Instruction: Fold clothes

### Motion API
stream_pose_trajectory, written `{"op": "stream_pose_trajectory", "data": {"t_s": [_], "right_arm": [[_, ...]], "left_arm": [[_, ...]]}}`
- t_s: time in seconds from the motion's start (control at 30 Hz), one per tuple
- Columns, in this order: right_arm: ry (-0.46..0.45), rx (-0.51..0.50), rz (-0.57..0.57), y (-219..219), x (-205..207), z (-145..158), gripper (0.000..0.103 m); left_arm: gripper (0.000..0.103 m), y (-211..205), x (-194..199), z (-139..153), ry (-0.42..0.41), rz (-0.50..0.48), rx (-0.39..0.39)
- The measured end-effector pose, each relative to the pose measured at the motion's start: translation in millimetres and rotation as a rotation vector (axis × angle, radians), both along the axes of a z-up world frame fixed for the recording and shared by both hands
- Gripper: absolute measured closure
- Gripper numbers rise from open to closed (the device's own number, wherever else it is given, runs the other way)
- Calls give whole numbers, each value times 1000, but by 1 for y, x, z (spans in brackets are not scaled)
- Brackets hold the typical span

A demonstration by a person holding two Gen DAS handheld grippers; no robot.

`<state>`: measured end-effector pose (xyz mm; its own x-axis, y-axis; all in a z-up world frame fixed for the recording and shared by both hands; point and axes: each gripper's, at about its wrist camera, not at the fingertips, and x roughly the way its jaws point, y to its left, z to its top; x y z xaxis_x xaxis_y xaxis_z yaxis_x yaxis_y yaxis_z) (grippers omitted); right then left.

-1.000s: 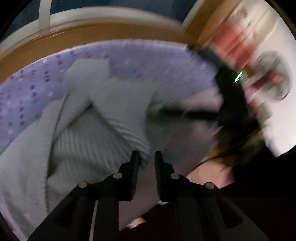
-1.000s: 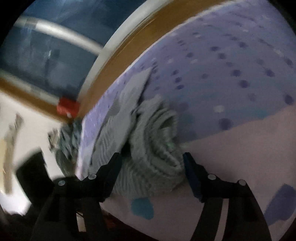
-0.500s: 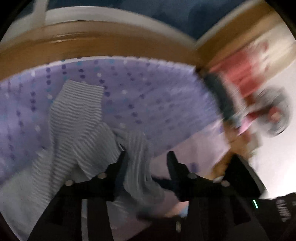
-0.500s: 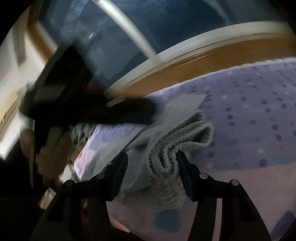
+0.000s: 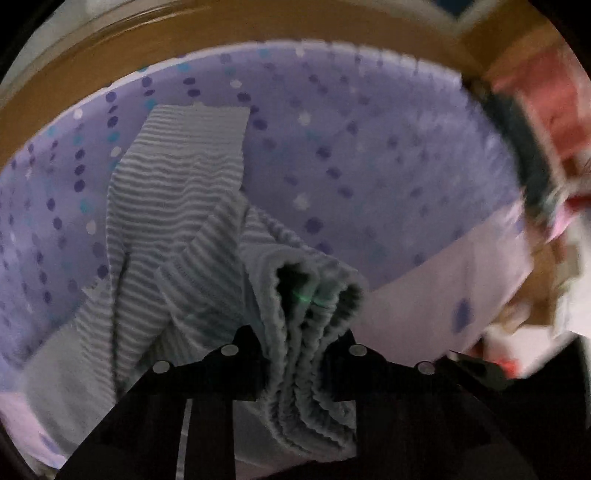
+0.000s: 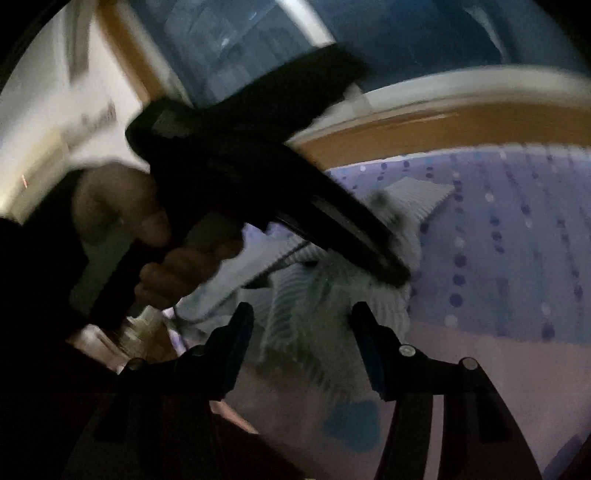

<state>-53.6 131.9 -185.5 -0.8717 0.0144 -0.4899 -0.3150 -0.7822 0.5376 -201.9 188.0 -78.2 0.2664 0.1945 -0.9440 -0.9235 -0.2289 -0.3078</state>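
A grey-green ribbed garment lies on the purple dotted bedsheet, its near end bunched into thick folds. In the left wrist view my left gripper points steeply down, its jaws closing with those folds pressed between them. In the right wrist view the left gripper reaches in from the upper left onto the garment, a hand around its handle. My right gripper has its jaws fairly wide, and the blurred bunch fills the gap between them, nearer than the left gripper's hold.
A wooden bed frame runs along the far side of the sheet, with a dark window behind it. Blurred red and dark clutter sits past the bed's right edge. A pale pink patch of sheet lies near me.
My left gripper swung across to the bunched end, opened around it and closed on the folds. The right gripper rolled and rose slightly, narrowing a little with the bunch still between its fingers.
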Motion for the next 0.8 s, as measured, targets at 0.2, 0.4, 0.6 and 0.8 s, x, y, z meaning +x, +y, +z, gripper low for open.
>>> {"op": "stream_pose_trajectory", "data": {"t_s": [0.2,0.4,0.6,0.8], "right_arm": [[83,-308,-288,65,52,-36,43],[-64,-350,-363,95,38,-55,58],[-143,-223,-400,78,43,-47,58],[-134,-201,-459,83,63,-40,56]], "left_arm": [[81,11,-18,-8,-206,92,-49],[74,32,-9,-44,-257,170,-141],[4,32,24,-28,-470,73,-21],[3,-56,14,60,-317,-159,316]]}}
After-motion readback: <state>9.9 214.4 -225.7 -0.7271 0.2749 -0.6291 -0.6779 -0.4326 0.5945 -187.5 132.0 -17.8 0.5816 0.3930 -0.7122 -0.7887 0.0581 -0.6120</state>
